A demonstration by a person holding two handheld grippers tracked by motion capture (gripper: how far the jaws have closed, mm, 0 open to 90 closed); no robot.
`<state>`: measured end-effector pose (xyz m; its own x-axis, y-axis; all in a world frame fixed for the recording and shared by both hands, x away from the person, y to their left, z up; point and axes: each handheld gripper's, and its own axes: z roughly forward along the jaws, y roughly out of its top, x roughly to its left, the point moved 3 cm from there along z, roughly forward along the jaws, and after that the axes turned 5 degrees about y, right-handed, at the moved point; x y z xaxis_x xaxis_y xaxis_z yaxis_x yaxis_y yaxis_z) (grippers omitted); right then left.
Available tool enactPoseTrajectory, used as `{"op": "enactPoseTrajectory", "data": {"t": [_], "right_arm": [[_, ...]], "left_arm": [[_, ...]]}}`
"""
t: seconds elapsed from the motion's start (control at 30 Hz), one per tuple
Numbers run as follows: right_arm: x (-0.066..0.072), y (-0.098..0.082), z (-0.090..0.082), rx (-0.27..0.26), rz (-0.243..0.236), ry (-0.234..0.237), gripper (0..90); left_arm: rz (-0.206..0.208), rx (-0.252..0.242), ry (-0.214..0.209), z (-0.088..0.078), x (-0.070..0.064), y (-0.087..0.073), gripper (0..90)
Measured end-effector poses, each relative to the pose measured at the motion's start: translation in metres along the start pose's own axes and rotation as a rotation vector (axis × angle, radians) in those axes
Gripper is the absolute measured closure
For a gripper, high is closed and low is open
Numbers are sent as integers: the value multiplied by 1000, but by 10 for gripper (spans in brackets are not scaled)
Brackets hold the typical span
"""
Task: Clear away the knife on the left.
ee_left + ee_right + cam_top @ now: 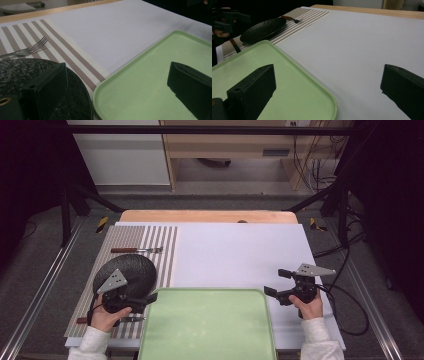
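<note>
We hold left gripper [150,301] and right gripper [273,285] jaws apart, empty | tray [207,340] between them | plate [131,270] left of tray | advice: square jaws to tray rims, grip evenly.

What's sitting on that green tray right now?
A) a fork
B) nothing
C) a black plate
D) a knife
B: the green tray is bare, while the black plate and the fork lie on the striped placemat beside it.
</note>
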<state>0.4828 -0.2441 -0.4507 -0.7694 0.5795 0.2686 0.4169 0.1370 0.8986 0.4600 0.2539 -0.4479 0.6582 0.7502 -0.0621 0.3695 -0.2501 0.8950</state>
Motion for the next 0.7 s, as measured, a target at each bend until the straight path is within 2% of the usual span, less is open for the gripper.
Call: {"op": "enactPoseTrajectory", "data": {"t": [0.7], "right_arm": [[1, 2, 0, 4, -12, -3, 5]], "left_arm": [[1, 5, -15, -3, 2, 8, 32]]}}
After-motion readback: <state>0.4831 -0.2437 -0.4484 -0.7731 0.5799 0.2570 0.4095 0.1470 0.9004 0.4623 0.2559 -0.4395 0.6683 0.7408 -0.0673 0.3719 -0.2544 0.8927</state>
